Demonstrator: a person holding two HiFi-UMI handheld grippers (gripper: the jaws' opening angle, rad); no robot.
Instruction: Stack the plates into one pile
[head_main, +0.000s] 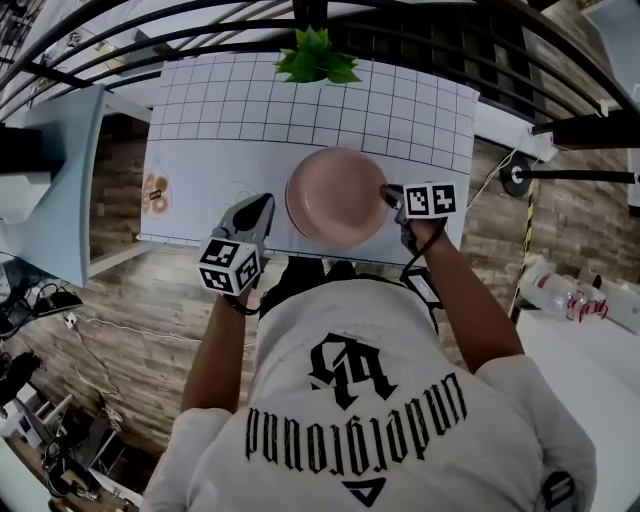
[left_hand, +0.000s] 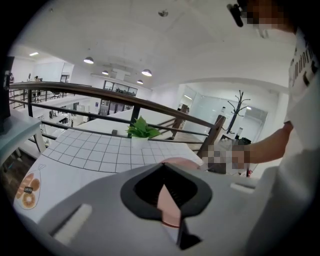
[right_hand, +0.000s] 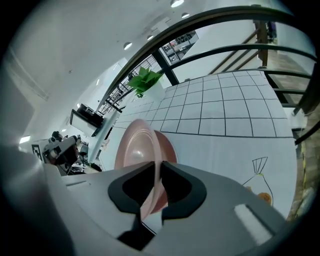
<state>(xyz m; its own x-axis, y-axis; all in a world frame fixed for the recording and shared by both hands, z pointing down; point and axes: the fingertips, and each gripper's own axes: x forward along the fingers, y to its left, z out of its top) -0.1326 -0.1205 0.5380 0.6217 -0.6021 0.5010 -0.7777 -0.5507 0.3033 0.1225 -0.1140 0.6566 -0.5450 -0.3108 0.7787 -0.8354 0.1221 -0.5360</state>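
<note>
A pink plate (head_main: 335, 195) lies near the front edge of the white gridded table (head_main: 200, 140). My right gripper (head_main: 388, 195) is at its right rim. In the right gripper view the jaws (right_hand: 159, 172) are closed on the thin rim of the pink plate (right_hand: 134, 150), and a second pink plate (right_hand: 170, 146) shows right behind it. My left gripper (head_main: 268, 203) reaches the plate's left rim. In the left gripper view a pink strip of the plate (left_hand: 169, 205) fills the narrow gap between the jaws, so they look shut on it.
A small green plant (head_main: 316, 58) stands at the table's far edge, against a dark railing (head_main: 420, 30). A printed drawing (head_main: 155, 192) marks the table's left side. The front edge of the table runs just below the plate, with wood floor beyond.
</note>
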